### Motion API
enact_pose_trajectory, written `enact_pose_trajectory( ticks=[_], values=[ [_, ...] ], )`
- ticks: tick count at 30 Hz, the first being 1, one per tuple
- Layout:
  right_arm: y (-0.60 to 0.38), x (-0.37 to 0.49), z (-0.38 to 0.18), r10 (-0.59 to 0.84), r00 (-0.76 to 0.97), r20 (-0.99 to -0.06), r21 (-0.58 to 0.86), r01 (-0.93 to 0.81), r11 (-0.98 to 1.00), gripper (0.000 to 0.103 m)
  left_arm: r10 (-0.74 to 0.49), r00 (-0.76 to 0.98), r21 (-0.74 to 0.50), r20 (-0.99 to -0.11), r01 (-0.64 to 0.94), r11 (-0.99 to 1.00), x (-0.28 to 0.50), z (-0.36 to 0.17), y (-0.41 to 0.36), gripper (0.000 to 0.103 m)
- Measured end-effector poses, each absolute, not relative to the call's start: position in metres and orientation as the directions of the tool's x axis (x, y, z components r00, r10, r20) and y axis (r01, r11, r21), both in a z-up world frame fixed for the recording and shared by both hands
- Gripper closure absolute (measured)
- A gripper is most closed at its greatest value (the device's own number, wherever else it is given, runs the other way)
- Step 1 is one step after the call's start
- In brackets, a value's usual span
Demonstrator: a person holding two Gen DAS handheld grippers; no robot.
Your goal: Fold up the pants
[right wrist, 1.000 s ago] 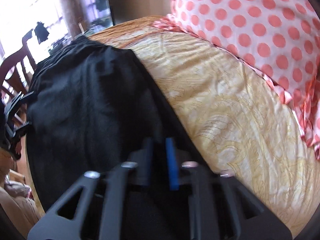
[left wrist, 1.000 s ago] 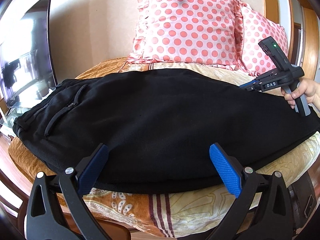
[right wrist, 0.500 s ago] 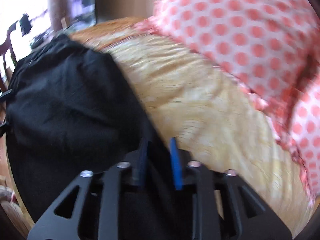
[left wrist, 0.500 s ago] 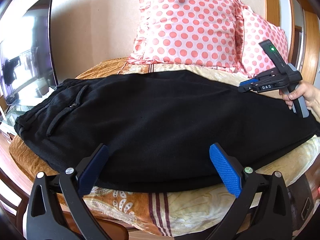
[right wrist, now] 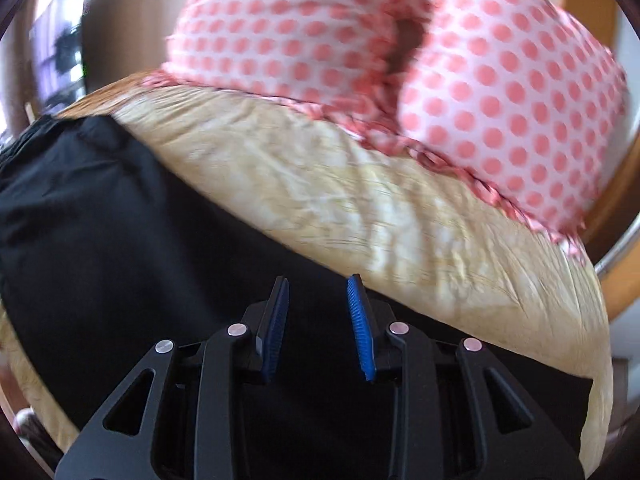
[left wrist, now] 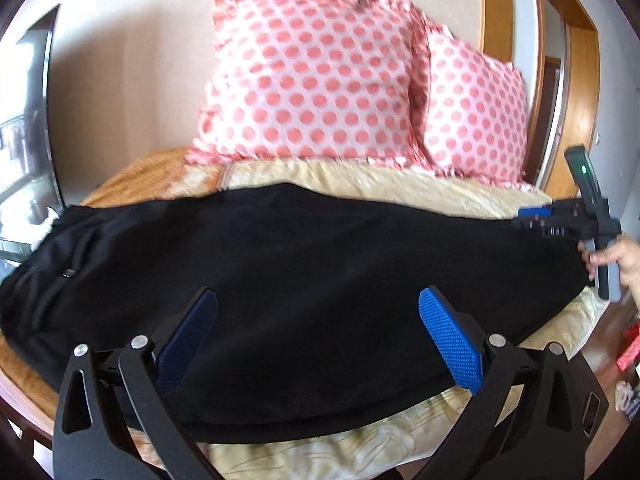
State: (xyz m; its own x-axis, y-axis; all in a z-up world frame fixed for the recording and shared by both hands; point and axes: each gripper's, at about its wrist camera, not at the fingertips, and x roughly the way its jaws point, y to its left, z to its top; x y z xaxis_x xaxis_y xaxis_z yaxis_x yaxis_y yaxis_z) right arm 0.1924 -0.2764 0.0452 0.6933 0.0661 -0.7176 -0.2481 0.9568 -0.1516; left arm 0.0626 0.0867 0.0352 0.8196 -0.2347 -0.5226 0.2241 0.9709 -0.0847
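Both grippers are ours, and our left gripper (left wrist: pixel 318 336) hangs wide apart over the near edge of the black pants (left wrist: pixel 304 280), clamping nothing. Those pants lie flat across the bed (left wrist: pixel 400 188), waistband end off to the left. Our right gripper (right wrist: pixel 320 312) sits at the far leg end (we see it in the left view too), its blue pads (right wrist: pixel 360 328) parted above the cloth. Behind, two polka-dot pillows (left wrist: pixel 316 80) lean against the wall.
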Motion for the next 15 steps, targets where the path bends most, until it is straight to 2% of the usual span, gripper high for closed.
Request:
enact_pose_trajectory(
  ticks=[7, 9, 12, 15],
  values=[
    [-0.284, 0.233, 0.026, 0.105, 0.573, -0.813, -0.101, -0.316, 0.943, 0.072, -0.227, 0.784, -0.096, -0.577, 0.211, 0.973, 0.061, 0.015, 0.083, 0.002],
    [-0.283, 0.232, 0.026, 0.118, 0.588, -0.800, -0.100, -0.325, 0.940, 0.077, -0.224, 0.778, -0.104, -0.586, 0.203, 0.974, 0.060, 0.010, 0.085, 0.002],
    [-0.283, 0.233, 0.024, 0.051, 0.630, -0.775, -0.162, -0.276, 0.947, 0.077, -0.219, 0.774, -0.103, -0.595, 0.197, 0.975, 0.062, 0.005, 0.087, 0.002],
    [-0.293, 0.234, 0.025, 0.056, 0.627, -0.777, -0.125, -0.240, 0.963, 0.076, -0.200, 0.777, -0.067, -0.596, 0.201, 0.977, 0.060, 0.002, 0.084, 0.002]
  ],
)
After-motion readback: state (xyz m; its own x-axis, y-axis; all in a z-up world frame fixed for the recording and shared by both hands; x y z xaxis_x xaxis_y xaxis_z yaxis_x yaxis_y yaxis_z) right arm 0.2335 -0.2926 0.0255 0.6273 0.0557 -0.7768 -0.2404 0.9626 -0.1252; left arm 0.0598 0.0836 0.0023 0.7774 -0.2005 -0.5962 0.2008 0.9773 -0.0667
